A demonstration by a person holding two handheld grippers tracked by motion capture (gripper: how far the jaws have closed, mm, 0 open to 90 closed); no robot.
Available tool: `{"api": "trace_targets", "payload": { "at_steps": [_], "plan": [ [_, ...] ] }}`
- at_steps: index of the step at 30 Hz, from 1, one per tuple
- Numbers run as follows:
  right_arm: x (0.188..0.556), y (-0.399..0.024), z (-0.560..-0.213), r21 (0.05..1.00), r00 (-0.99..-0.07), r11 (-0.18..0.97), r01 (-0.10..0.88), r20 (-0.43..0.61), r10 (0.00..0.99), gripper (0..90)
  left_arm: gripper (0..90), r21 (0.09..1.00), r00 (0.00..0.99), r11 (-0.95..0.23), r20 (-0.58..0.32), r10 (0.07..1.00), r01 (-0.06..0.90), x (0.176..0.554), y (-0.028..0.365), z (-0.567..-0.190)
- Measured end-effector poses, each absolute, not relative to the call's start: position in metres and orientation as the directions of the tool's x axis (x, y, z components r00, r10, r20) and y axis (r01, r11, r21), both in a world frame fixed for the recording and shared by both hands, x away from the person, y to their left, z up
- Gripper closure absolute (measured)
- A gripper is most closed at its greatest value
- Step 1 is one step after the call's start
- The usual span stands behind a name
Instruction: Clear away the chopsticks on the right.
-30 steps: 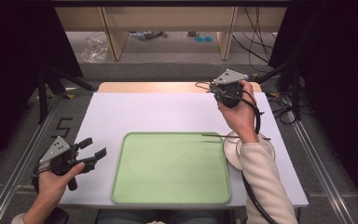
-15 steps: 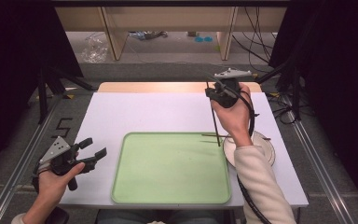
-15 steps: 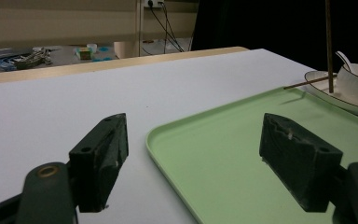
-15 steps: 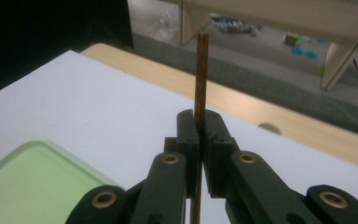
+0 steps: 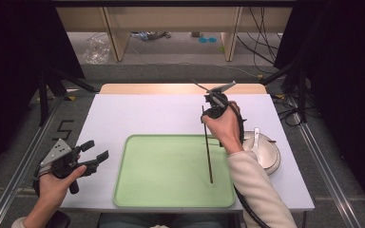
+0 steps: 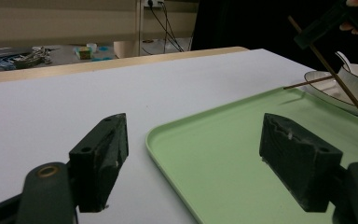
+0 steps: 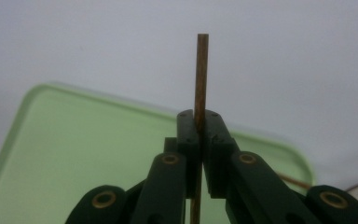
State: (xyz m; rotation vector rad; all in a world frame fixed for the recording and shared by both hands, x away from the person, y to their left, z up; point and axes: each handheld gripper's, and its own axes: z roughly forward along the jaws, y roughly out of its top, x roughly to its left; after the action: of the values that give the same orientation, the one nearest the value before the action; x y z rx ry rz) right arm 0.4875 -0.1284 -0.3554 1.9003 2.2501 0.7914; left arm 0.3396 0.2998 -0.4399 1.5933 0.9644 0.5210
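The chopstick [image 5: 208, 149] you hold hangs near upright over the right part of the green tray [image 5: 138, 190], its lower tip close to the tray floor, though I can't tell if it touches. Your right tool [image 5: 205, 113] is clamped on its upper end, so the stick's long axis runs down and slightly toward you from the tool. A second chopstick [image 6: 307, 83] lies across the tray's right rim, beside the white bowl [image 5: 270, 154] with a spoon [image 5: 255, 140]. Your left tool [image 5: 95, 152] rests left of the tray on the counter [image 5: 147, 116], spread wide, holding nothing; the right is far nearer.
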Motion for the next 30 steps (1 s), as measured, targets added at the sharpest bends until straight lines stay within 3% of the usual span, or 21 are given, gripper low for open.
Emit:
{"api": "trace_targets", "payload": {
  "at_steps": [9,15,17,26,28,29,30],
  "plan": [
    [0.496,-0.118,-0.395,0.199,-0.095,0.045,0.979,0.250,0.963,87.6,23.7,0.952,0.566,-0.019,-0.165,0.808,0.305,0.340,0.300,-0.440],
    [0.499,-0.115,-0.408,0.143,-0.071,0.037,0.989,0.240,0.968,87.5,23.8,0.953,0.567,-0.020,-0.163,0.807,0.303,0.340,0.300,-0.440],
    [0.498,-0.118,-0.410,0.131,-0.113,0.085,0.988,0.221,0.969,87.5,23.8,0.953,0.567,-0.020,-0.164,0.807,0.303,0.340,0.300,-0.440],
    [0.499,-0.113,-0.421,0.084,-0.057,0.040,0.996,0.208,0.976,87.3,23.8,0.953,0.566,-0.021,-0.162,0.809,0.302,0.340,0.300,-0.440],
    [0.499,-0.116,-0.423,0.086,-0.104,0.089,0.992,0.188,0.977,87.3,23.8,0.949,0.556,-0.009,-0.176,0.812,0.314,0.339,0.300,-0.440],
    [0.499,-0.113,-0.423,0.070,-0.043,0.029,0.997,0.200,0.979,87.3,23.8,0.953,0.564,-0.019,-0.164,0.810,0.304,0.340,0.301,-0.440],
    [0.500,-0.113,-0.424,0.082,-0.049,0.035,0.996,0.185,0.982,87.3,23.8,0.952,0.563,-0.019,-0.164,0.810,0.304,0.340,0.301,-0.440]
  ]
}}
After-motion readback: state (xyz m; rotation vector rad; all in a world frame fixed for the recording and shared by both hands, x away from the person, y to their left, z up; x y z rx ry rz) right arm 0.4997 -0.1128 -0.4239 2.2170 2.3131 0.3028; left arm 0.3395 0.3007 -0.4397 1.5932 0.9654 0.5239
